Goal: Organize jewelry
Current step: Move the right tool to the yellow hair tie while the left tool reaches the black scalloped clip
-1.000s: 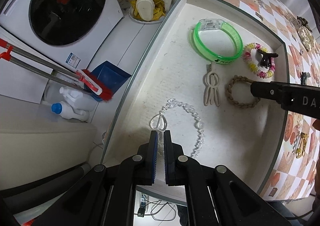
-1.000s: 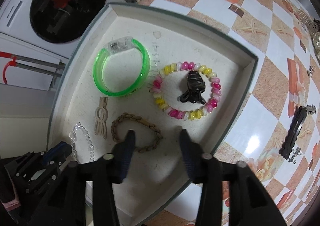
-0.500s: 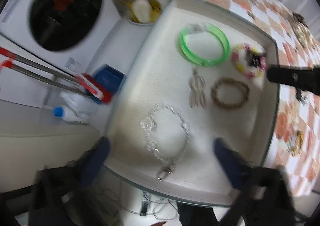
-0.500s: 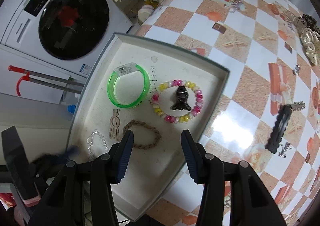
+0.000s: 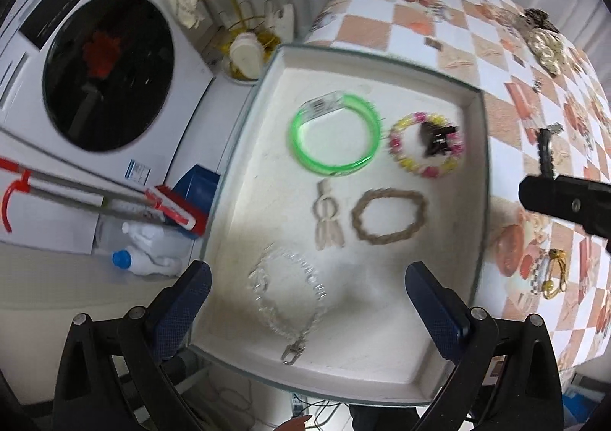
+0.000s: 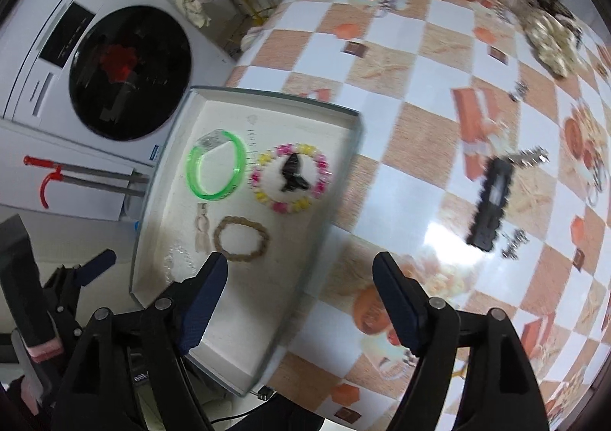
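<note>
A white tray (image 5: pixel 382 347) holds a clear crystal bracelet (image 5: pixel 290 297), a green bangle (image 5: pixel 334 138), a pink-and-yellow bead bracelet (image 5: pixel 425 150) around a dark hair claw (image 5: pixel 435 136), a brown braided ring (image 5: pixel 388 216) and a beige clip (image 5: pixel 327 215). My left gripper (image 5: pixel 305 297) is open and empty above the crystal bracelet. My right gripper (image 6: pixel 299 297) is open and empty over the tray's (image 6: pixel 305 240) right edge. On the table lie a black hair clip (image 6: pixel 490 200), small metal pieces (image 6: pixel 513 240) and a gold-and-dark jewelry pile (image 6: pixel 550 29).
The checkered table (image 6: pixel 420 68) extends right of the tray. A washing machine (image 5: pixel 103 68), a red broom (image 5: pixel 168 207), a white bottle (image 5: pixel 145 259) and a gold rack (image 5: pixel 236 26) lie left beyond the edge. A gold item (image 5: pixel 553 270) sits at right.
My left gripper opened, released the crystal bracelet into the tray and pulled back. My right gripper lifted away from the tray and swung right over the table.
</note>
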`<state>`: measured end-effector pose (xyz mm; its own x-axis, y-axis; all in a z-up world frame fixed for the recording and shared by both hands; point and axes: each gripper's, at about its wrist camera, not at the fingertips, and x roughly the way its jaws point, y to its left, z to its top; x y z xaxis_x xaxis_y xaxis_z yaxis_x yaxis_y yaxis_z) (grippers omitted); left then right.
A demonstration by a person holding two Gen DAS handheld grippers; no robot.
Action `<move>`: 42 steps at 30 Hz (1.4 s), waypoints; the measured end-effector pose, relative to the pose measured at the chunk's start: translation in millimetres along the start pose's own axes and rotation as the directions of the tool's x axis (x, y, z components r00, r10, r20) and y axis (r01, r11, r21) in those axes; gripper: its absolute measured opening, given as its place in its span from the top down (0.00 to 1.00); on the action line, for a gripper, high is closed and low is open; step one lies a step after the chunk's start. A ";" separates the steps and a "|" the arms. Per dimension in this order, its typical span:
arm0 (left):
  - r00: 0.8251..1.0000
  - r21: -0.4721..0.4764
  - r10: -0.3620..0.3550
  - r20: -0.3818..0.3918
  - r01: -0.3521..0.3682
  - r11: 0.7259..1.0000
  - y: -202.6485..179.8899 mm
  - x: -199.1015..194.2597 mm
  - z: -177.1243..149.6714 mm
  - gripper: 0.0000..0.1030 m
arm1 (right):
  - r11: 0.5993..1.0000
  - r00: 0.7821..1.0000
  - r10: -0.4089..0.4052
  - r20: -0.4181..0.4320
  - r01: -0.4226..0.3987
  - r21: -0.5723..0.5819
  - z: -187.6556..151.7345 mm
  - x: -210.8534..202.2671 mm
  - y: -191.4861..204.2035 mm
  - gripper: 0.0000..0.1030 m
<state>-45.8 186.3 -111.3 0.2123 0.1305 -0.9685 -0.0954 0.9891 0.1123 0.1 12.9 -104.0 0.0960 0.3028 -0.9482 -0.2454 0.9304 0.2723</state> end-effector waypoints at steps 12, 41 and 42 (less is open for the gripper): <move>0.997 0.164 -0.072 0.043 0.063 0.984 -69.7 -18.1 29.9 0.00 | 0.973 0.995 -0.104 0.005 0.101 0.208 -48.7 -26.8 -97.2 0.16; 0.962 0.322 -0.261 -0.085 0.274 0.906 -224.6 37.3 89.3 0.00 | 0.938 0.943 -0.334 0.005 0.331 0.107 -115.4 24.3 -116.0 0.15; 0.960 0.330 -0.265 -0.089 0.279 0.902 -230.3 40.3 90.1 0.00 | 0.935 0.940 -0.342 0.007 0.339 0.103 -116.0 26.3 -116.1 0.15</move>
<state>72.4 -30.1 -156.2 0.1421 -0.1425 -0.9795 0.2941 0.9510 -0.0957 -80.8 -111.1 -179.5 0.1811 -0.0319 -0.9830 -0.0977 0.9939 -0.0502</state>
